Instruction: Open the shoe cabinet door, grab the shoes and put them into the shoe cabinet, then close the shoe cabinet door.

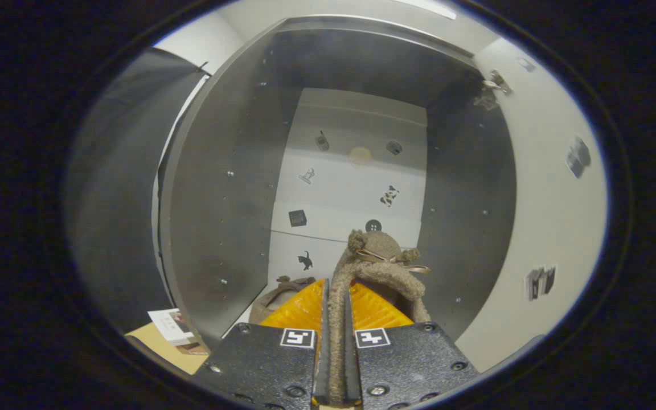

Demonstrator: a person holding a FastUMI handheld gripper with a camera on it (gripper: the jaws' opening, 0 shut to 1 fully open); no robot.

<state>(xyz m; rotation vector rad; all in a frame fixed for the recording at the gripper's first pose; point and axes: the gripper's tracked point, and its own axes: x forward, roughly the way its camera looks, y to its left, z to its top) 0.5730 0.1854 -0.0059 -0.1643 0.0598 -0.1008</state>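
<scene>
A fuzzy slipper (374, 267) is pinched by its collar edge between the nearly closed tongs (336, 319), inside the open shoe cabinet (231, 188). Slippage is risked by so thin a hold; beyond, beside the slipper, a second shoe (277, 296) could be knocked.

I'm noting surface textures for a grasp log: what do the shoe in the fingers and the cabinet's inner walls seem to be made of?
The shoe, pinched by its rim in the shut hand-held gripper, looks like fuzzy tan fleece or boucle: nubby pile, pompoms and a thin ribbon bow. The cabinet's side walls look like grey laminated board with a matte finish, dotted with small screws or shelf-pin holes; the exact board type is unclear.
</scene>
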